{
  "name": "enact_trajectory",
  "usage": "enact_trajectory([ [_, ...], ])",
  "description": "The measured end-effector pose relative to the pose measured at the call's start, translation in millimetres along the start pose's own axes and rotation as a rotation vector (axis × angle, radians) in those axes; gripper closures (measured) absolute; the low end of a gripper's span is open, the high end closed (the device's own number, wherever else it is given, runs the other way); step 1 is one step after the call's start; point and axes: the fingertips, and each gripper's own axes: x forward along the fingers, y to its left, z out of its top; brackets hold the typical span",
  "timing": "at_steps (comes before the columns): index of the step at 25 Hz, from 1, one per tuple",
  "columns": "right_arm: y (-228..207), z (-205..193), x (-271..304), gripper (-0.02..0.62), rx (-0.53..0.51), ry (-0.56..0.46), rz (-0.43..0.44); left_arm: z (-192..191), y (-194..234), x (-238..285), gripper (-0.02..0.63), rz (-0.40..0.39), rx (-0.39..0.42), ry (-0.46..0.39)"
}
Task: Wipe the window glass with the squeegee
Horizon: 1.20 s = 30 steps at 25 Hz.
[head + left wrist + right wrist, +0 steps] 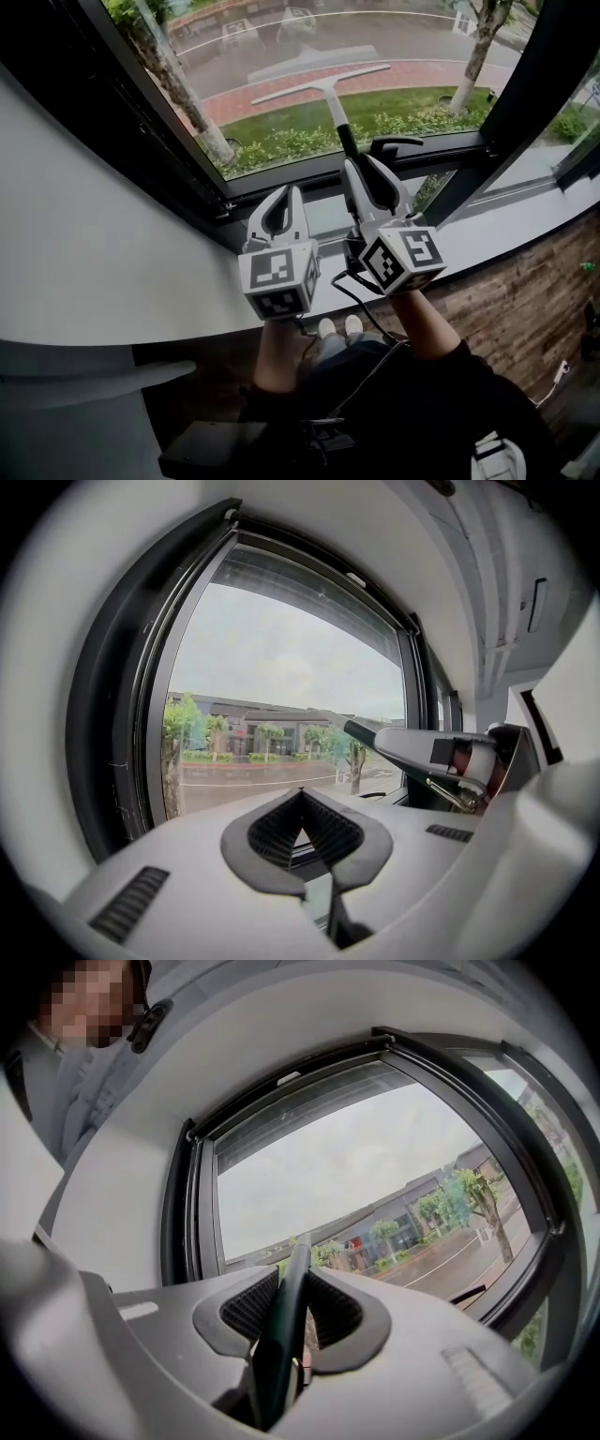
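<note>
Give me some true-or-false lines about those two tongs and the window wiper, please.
The right tongs grip the squeegee by its handle. True.
The left tongs hold a cloth. False: they are shut with nothing between them.
The squeegee's blade end points at the window glass. True.
Both tongs hold the squeegee. False: only the right tongs do; the left tongs sit apart, beside them.

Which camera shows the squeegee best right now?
The head view: the whole squeegee, blade at the glass, handle down into the right gripper. The right gripper view shows only its dark handle between the jaws; the left gripper view, just a stub.
</note>
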Motion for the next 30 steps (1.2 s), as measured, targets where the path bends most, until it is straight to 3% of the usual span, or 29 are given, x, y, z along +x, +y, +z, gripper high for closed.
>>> enact_trajectory([
  [18, -22.8, -76.2, -16.0, 0.497, 0.050, 0.161, -0.072, -64.7, 6.5, 13.5, 0.604, 0.006, -0.034, 0.134],
  [30, -30.8, -107.0, -24.2, 0.497, 0.074, 0.227, -0.086, -94.9, 3.7, 15.3, 0.604, 0.016, -0.054, 0.203],
])
